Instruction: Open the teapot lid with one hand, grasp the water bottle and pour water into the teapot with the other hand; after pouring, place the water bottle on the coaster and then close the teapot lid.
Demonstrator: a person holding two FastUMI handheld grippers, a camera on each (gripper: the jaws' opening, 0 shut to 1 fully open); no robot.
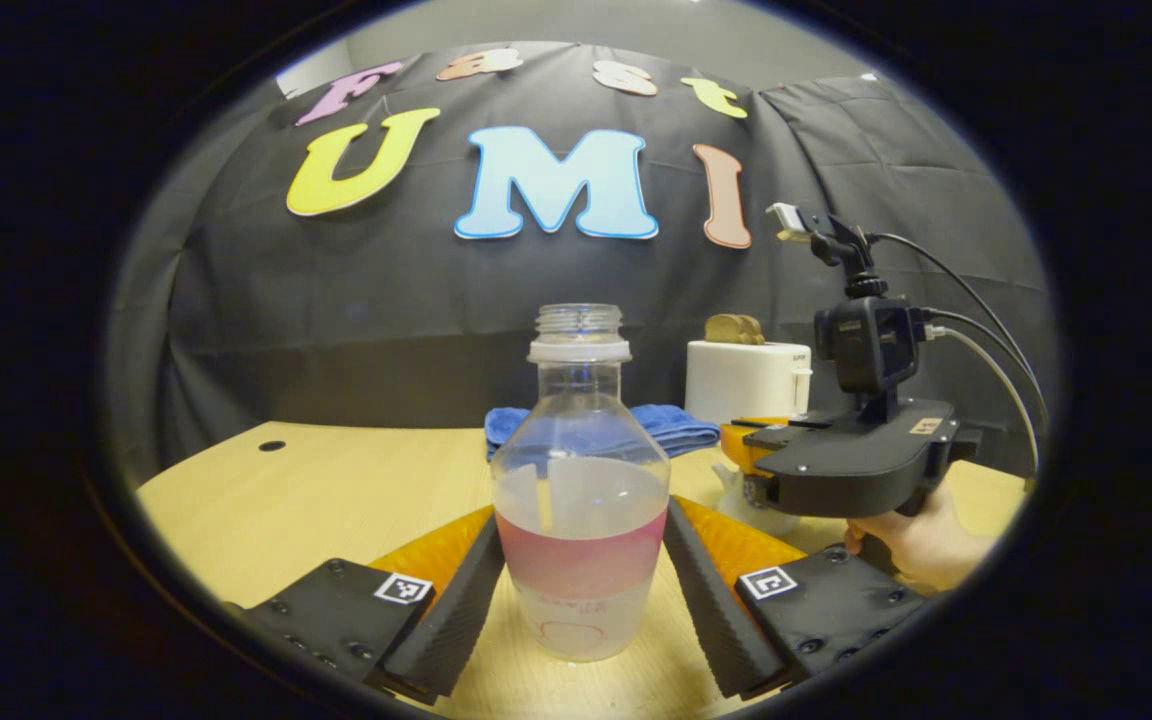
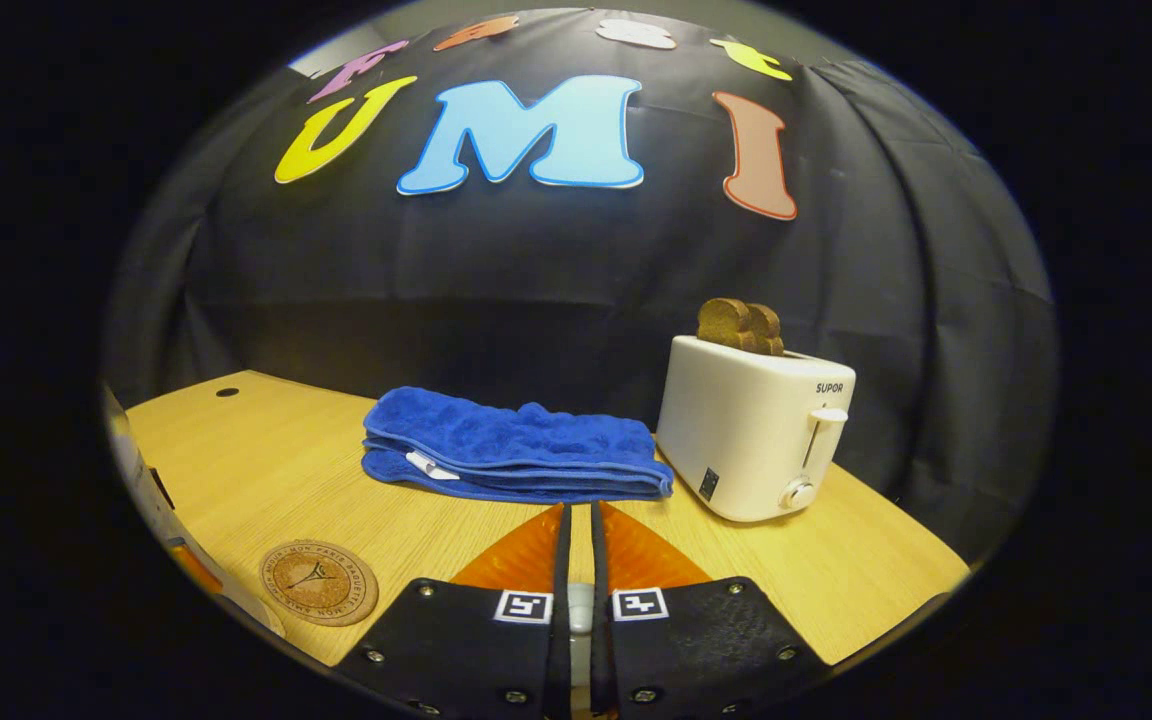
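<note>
Clear ribbed-neck bottle, round cork coaster

A light wooden table with a small dark round hole near its far left corner stands against a black cloth wall that hangs in soft folds. Above the cloth, a strip of pale grey wall shows under even indoor light.
</note>
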